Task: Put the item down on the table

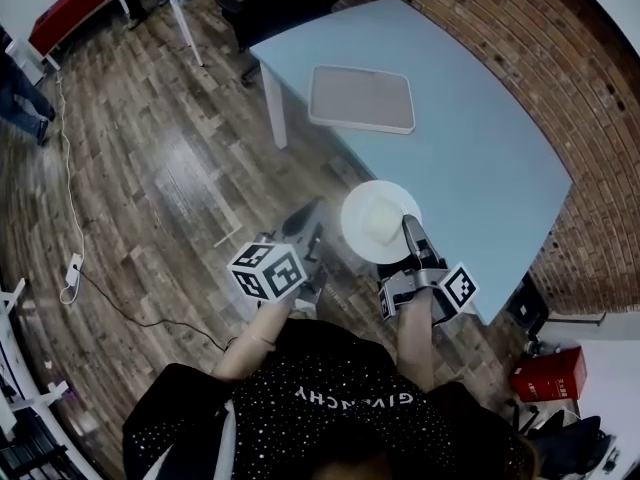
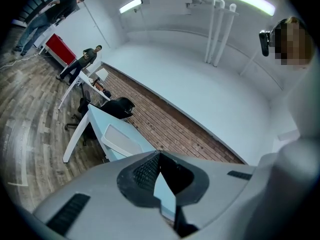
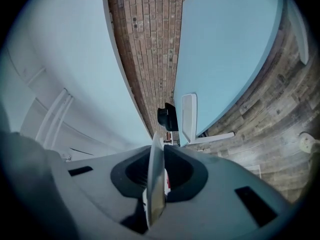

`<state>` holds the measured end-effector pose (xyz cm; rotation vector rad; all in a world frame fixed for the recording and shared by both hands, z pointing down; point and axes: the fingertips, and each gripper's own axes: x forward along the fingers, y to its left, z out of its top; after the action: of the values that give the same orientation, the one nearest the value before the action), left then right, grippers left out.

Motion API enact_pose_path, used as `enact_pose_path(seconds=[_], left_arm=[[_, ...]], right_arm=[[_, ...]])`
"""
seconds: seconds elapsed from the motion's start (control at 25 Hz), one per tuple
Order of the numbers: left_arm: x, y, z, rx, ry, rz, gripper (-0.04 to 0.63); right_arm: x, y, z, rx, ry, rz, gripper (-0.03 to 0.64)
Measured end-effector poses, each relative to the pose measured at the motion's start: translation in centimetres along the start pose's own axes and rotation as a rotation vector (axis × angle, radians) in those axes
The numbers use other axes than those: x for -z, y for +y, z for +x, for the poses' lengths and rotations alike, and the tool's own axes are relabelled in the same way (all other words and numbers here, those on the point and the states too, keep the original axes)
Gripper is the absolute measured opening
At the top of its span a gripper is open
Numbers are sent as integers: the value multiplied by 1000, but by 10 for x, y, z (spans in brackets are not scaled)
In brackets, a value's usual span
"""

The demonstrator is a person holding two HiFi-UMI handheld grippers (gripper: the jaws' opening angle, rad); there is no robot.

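A round white plate (image 1: 375, 230) with a pale square item (image 1: 381, 222) on it hangs at the near edge of the light blue table (image 1: 480, 148). My right gripper (image 1: 410, 226) is shut on the plate's right rim. In the right gripper view the plate (image 3: 156, 184) shows edge-on, pinched between the jaws of that gripper (image 3: 156, 154). My left gripper (image 1: 305, 230) is blurred, left of the plate and over the wood floor. In its own view the left gripper (image 2: 160, 156) has its tips together and holds nothing. Whether the plate touches the table I cannot tell.
A grey-white tray (image 1: 361, 99) lies on the far part of the table. A brick wall (image 1: 560, 78) runs behind the table and a black chair (image 1: 290, 3) stands at its far end. A red box (image 1: 548, 376) and a cable with a power strip (image 1: 72, 268) are on the floor.
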<state>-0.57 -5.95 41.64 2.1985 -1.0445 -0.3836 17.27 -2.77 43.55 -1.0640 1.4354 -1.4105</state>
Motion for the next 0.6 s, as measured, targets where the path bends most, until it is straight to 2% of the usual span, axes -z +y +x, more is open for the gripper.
enact_pose_path(seconds=[0.28,0.6], left_arm=[[-16,19,35,31,9,1,11],[-13,22,39,33,24,1,11]], right_arm=[[-11,-4,37,-11,-22,2,44],[-14,-10,37,-2,-32,14,44]])
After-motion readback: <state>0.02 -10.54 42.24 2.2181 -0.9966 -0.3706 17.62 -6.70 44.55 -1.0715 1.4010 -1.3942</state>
